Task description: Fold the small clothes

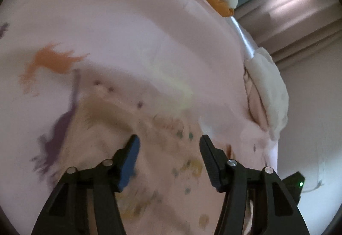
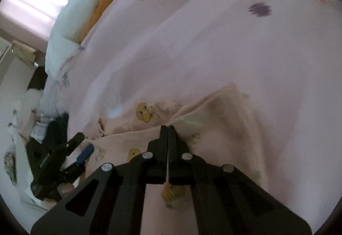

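Observation:
A small pale pink garment [image 2: 136,128] printed with yellow bears lies on a pink bedsheet [image 2: 235,42]. My right gripper [image 2: 168,128] is shut on a fold of the small garment and a thin edge of cloth runs back between its fingers. My left gripper [image 1: 168,145] is open over the same garment [image 1: 171,160], its fingers apart and nothing between them. The left gripper also shows in the right wrist view [image 2: 82,147], at the left edge of the garment.
The sheet carries orange [image 1: 49,59] and purple [image 1: 57,134] prints. White pillows or stuffed items with an orange piece [image 2: 100,6] lie at the bed's far edge. Curtains [image 1: 299,10] hang beyond the bed. Clutter sits on the floor at the left [image 2: 19,128].

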`<state>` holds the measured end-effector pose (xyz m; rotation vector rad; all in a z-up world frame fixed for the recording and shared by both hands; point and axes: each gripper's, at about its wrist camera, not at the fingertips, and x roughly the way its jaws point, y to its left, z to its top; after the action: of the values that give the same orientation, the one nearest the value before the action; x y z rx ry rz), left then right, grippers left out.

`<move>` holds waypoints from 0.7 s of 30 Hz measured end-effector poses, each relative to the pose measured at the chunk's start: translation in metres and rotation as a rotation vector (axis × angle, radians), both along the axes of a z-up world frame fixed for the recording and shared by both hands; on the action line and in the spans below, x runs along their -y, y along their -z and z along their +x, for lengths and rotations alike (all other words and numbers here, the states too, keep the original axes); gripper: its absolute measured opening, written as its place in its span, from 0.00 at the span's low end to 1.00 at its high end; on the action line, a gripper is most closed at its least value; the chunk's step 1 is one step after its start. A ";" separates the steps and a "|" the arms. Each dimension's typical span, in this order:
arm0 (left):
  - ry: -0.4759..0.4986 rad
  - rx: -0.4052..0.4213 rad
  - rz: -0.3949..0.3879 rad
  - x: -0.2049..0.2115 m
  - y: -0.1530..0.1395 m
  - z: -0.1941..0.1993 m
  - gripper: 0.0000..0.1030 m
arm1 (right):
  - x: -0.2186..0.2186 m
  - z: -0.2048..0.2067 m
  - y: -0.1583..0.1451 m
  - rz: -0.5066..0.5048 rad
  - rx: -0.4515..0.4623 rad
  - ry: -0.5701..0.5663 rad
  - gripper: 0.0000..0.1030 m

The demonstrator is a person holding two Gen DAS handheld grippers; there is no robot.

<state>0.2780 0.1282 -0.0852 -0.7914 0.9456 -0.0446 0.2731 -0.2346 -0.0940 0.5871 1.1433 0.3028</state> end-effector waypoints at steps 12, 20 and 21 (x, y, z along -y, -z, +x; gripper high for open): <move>0.181 -0.046 0.073 0.036 -0.009 -0.120 0.59 | -0.010 -0.134 -0.050 -0.089 0.119 -0.184 0.31; 0.025 -0.184 0.091 0.002 0.022 -0.130 0.06 | 0.010 -0.145 -0.001 -0.274 0.070 -0.067 0.00; 0.033 -0.185 0.062 -0.005 0.024 -0.131 0.06 | 0.014 -0.149 -0.003 -0.292 0.065 -0.059 0.00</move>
<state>0.1470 0.1330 -0.1092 -0.7314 1.1300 0.0302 0.1239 -0.2488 -0.0908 0.2848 1.1180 0.1983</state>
